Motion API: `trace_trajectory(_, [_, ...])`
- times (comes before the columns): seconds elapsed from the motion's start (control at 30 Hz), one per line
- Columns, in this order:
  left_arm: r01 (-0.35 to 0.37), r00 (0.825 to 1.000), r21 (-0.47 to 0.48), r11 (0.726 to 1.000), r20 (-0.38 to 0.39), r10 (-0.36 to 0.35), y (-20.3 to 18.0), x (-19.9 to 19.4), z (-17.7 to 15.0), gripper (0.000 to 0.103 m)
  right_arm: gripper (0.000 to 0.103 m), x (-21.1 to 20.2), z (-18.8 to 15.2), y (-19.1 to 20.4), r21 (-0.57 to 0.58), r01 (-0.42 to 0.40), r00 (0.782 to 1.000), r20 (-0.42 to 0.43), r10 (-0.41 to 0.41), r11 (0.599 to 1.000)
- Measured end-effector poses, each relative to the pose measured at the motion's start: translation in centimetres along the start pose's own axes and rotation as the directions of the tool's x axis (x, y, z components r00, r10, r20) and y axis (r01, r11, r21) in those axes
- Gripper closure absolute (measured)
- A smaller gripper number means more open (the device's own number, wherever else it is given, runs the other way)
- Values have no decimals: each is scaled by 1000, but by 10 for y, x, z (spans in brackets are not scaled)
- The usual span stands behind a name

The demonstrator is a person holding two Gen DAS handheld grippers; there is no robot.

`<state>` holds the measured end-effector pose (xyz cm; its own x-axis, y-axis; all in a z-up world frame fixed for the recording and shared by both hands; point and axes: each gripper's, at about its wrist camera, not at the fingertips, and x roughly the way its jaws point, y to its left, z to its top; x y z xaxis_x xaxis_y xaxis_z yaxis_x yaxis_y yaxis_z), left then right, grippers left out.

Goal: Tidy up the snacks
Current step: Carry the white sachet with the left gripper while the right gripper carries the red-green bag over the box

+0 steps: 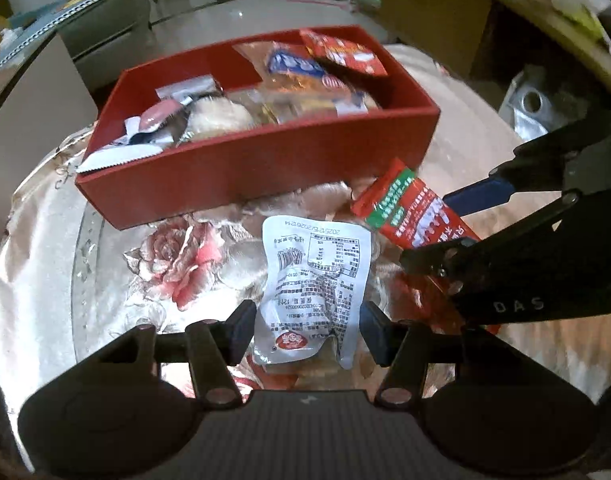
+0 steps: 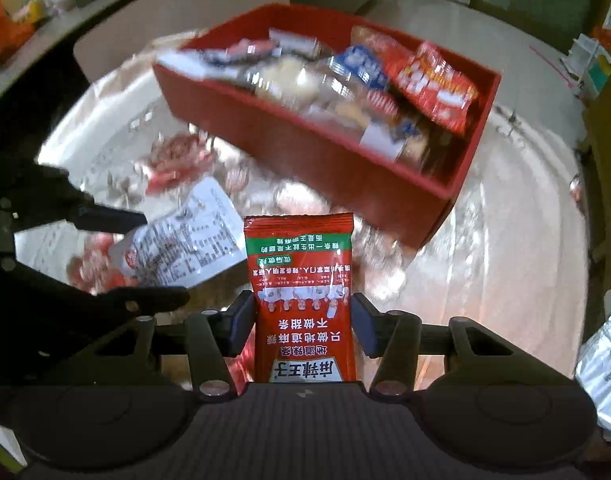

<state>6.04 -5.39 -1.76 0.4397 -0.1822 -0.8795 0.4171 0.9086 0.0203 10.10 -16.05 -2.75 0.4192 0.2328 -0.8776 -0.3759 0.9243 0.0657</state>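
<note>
A red box (image 1: 265,160) holding several snack packets stands on the floral tablecloth; it also shows in the right wrist view (image 2: 317,160). My left gripper (image 1: 305,330) is shut on a white snack packet (image 1: 313,276), held just in front of the box. My right gripper (image 2: 303,328) is shut on a red snack packet (image 2: 301,280), held upright to the right of the white one (image 2: 185,240). In the left wrist view the right gripper (image 1: 465,220) and the red packet (image 1: 409,208) show at right.
A silver packet (image 2: 605,364) lies on the table at the right edge. A round table with a shiny floral cloth (image 1: 177,256) carries everything. Chairs and cardboard boxes (image 1: 437,12) stand behind the table.
</note>
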Motion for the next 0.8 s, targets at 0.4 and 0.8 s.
trace_trajectory(0.4, [-32,995,-46,998,91,36,11,-20,17,53,44,-33,24,-15,59,1,991,131,-9,998])
trace_trajectory(0.8, [-81,972,-119,990,210,104,24,-40,42,53,44,-56,47,-15,72,-4,970,242,-14,997])
